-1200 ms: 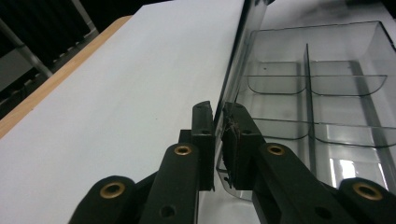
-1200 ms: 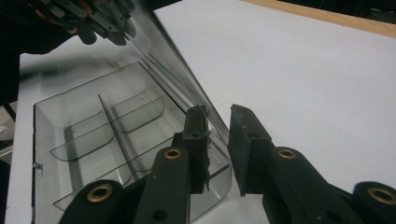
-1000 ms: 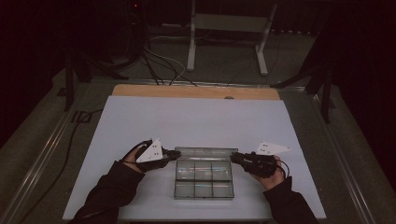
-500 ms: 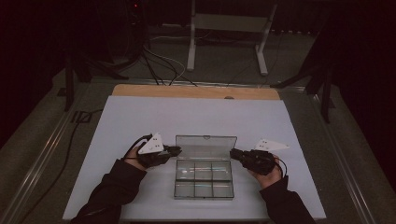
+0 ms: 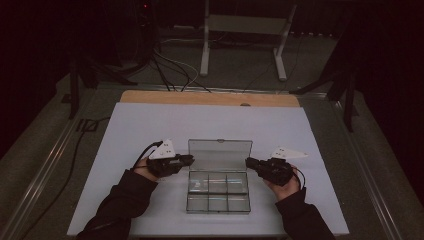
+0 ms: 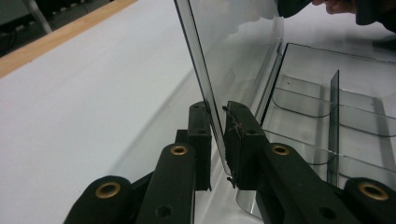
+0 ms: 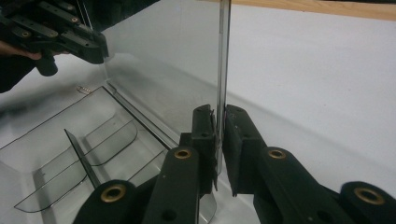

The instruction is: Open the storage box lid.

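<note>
Lid (image 5: 220, 154) upright, side edges seemingly between both grippers' jaws.

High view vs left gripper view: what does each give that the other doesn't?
High view: the whole white table, both hands, the right gripper at the lid's right edge, floor cables beyond. Left gripper view: the left gripper with jaws either side of the lid's edge, and the box's curved dividers close up. Both: clear box with its lid standing open.
</note>
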